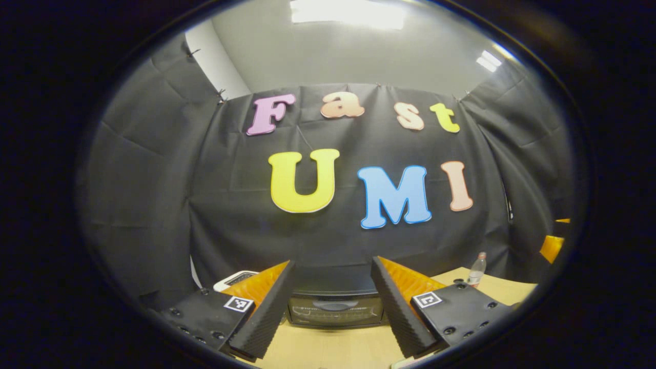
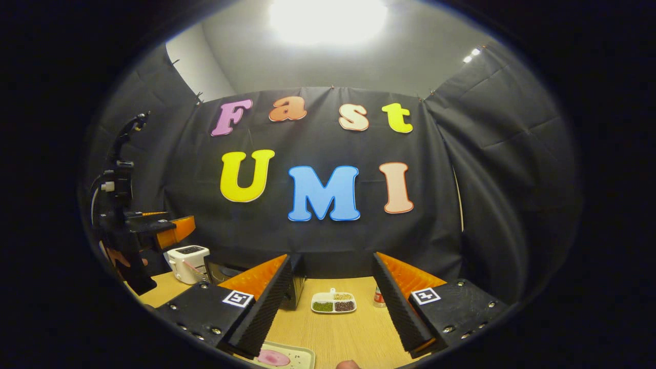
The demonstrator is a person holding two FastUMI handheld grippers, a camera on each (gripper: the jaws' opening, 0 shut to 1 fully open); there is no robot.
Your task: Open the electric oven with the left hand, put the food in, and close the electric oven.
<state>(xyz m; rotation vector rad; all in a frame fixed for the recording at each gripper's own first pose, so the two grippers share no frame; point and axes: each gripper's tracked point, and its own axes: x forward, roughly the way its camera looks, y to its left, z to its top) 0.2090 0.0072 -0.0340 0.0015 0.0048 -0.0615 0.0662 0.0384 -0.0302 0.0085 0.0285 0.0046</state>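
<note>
Oven: closed, standing on the wooden table at 6 o'clock in the left gripper view, framed between the spread fingers of the left gripper, which held nothing. Food: pink item on a tray at 6 o'clock in the right gripper view; right gripper also apart, empty. Advice: bring the left gripper down level to the door handle, square on, before closing.
</note>
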